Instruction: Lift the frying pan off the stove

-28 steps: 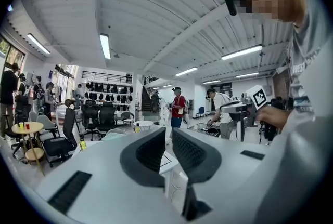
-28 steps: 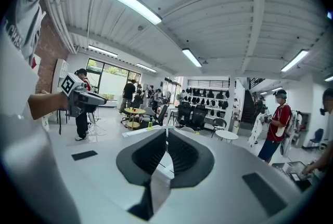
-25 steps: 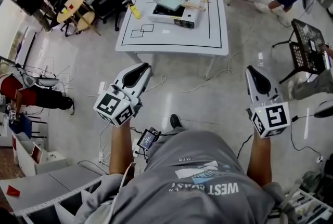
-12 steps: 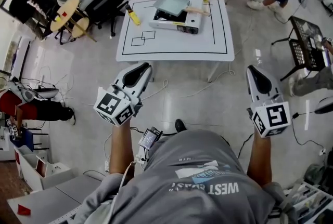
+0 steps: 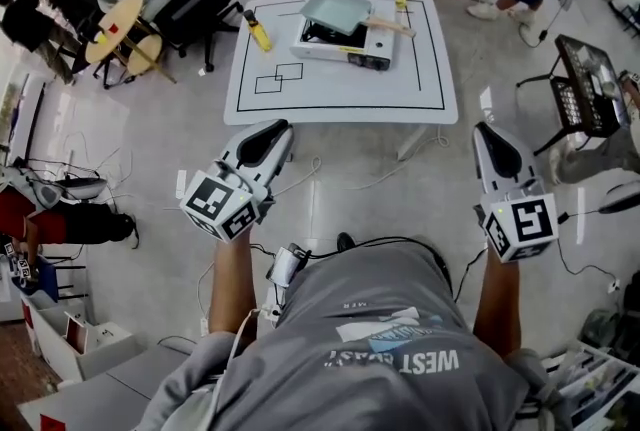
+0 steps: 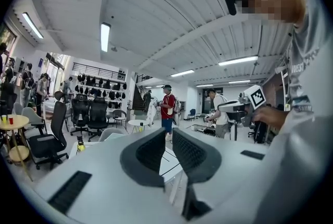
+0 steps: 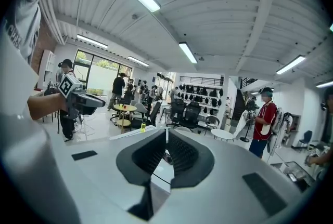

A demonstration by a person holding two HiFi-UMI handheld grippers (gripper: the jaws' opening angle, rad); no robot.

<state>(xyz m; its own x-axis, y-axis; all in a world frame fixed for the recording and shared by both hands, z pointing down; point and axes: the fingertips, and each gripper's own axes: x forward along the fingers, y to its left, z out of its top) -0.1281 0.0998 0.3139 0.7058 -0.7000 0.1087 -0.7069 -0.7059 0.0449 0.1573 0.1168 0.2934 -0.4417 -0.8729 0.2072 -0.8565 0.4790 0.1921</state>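
Person standing well back from the white table (image 5: 340,89), a gripper in each hand.

The table is sitting at the upper middle of the head view. The stove (image 5: 350,47) is lying on its upper part, and the frying pan (image 5: 333,9) is resting on the stove, handle pointing right. The left gripper (image 5: 274,130), lower left, is holding its fingers (image 6: 148,153) a narrow slit apart, with nothing between them. The right gripper (image 5: 490,134), lower right, is pressing its fingers (image 7: 151,154) together at the tips, empty. Both are hanging well apart from the pan. A yellow bottle (image 5: 258,31) is lying near the table's left edge.
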